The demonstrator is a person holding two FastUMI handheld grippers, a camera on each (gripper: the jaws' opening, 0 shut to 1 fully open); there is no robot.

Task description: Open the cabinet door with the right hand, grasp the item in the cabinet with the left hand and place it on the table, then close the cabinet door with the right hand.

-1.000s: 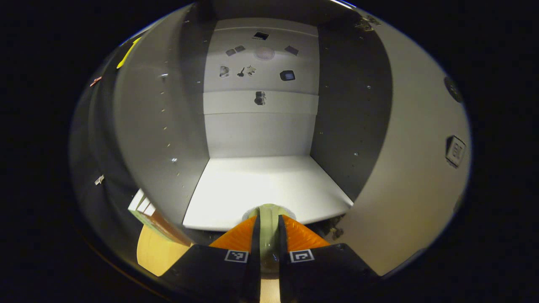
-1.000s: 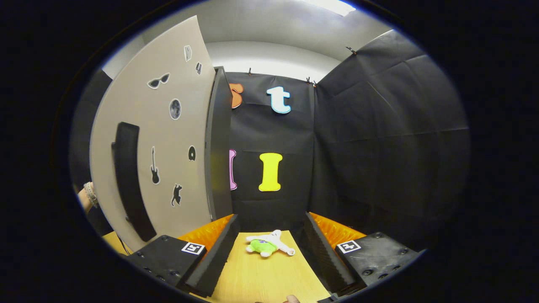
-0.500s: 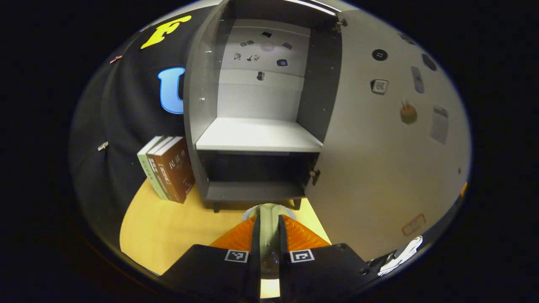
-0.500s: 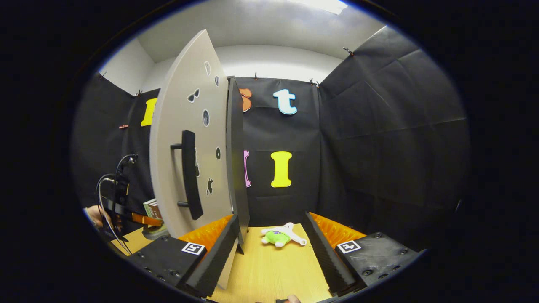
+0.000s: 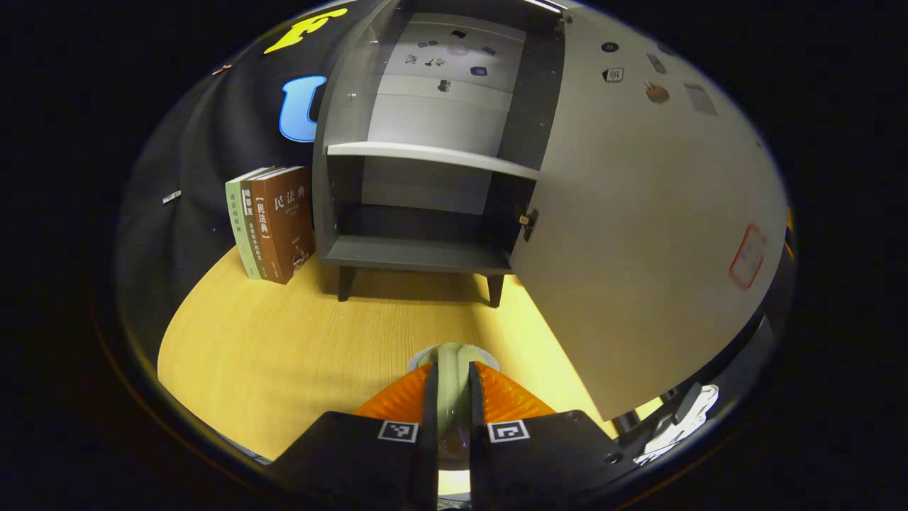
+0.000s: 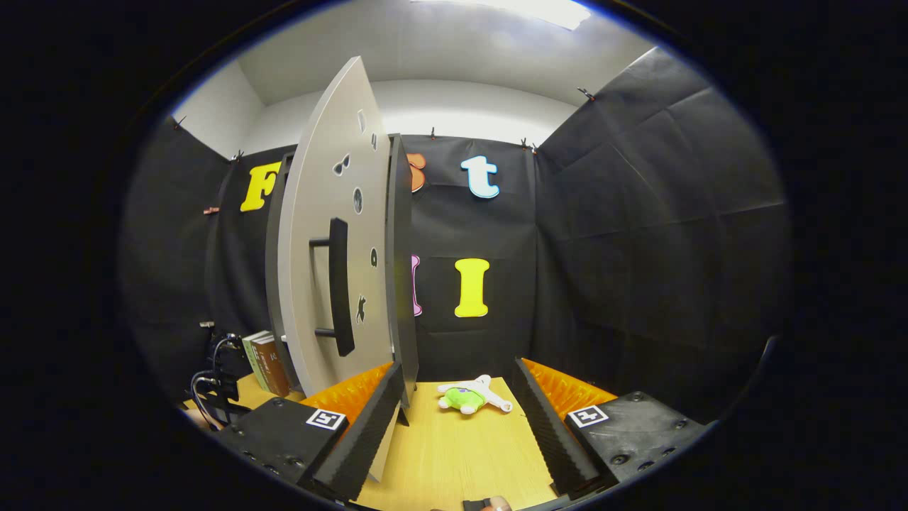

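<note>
Standing on short legs on the wooden table [image 5: 284, 355], the grey cabinet [image 5: 418, 252] has its inside open to the left gripper view: a pale shelf [image 5: 433, 152] across the middle, a dark lower compartment under it, and small stickers on the back panel high up. The cabinet door [image 5: 638, 213] is swung wide and takes up the right part of that view, its lower edge hanging above the table near the left gripper [image 5: 452, 397]. In the right gripper view the same cabinet door [image 6: 326, 234] is seen from its outer face, nearly edge-on, with a dark bar handle [image 6: 339, 287] and a few black stickers; it stands to the left of the right gripper [image 6: 454, 433], close to that gripper's left finger. A row of books [image 5: 273, 220] stands upright just beside the cabinet's left wall, touching the table. A small green and white plush toy [image 6: 468, 397] lies on the table ahead of the right gripper, well beyond its fingertips.

The item [image 5: 452, 376], a pale greenish round-rimmed thing, sits between the left gripper's fingers, which pinch it from both sides, above the table and in front of the cabinet. The right gripper's jaws are spread wide with nothing between them.
</note>
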